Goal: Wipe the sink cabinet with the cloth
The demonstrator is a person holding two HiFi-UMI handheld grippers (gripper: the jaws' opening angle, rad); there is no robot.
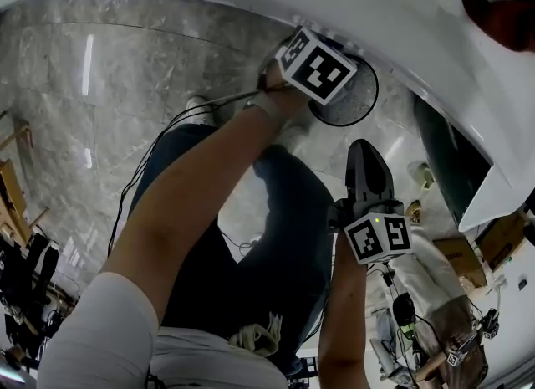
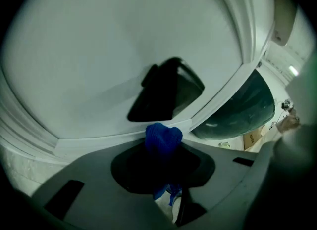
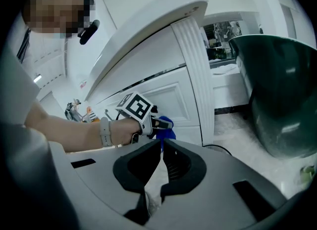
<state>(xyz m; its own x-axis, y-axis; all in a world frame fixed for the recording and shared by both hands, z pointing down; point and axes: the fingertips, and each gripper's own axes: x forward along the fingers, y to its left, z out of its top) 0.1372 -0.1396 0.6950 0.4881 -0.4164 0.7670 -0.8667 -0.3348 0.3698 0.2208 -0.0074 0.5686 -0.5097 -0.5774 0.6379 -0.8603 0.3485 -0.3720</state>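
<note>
Blue knitted cloth (image 2: 163,136), bunched in left tool (image 2: 166,155), against smooth white cabinet (image 2: 124,51).

The cloth (image 2: 163,136) is a blue knit with a fine ribbed, matt weave. The left gripper (image 2: 164,148) and the right gripper (image 3: 162,142) have matt grey plastic shells with duller black padding on the inner faces. The sink cabinet (image 2: 124,41) is white, smooth and glossy, like lacquered paint, and its fluted post (image 3: 195,75) catches soft highlights. The floor (image 1: 84,86) is grey veined stone, polished enough to mirror the ceiling lights. A dark green tub (image 3: 282,95) has a slick, shiny wall. The trousers (image 1: 284,237) are blue denim. The wristband (image 3: 104,131) looks smooth and white.
</note>
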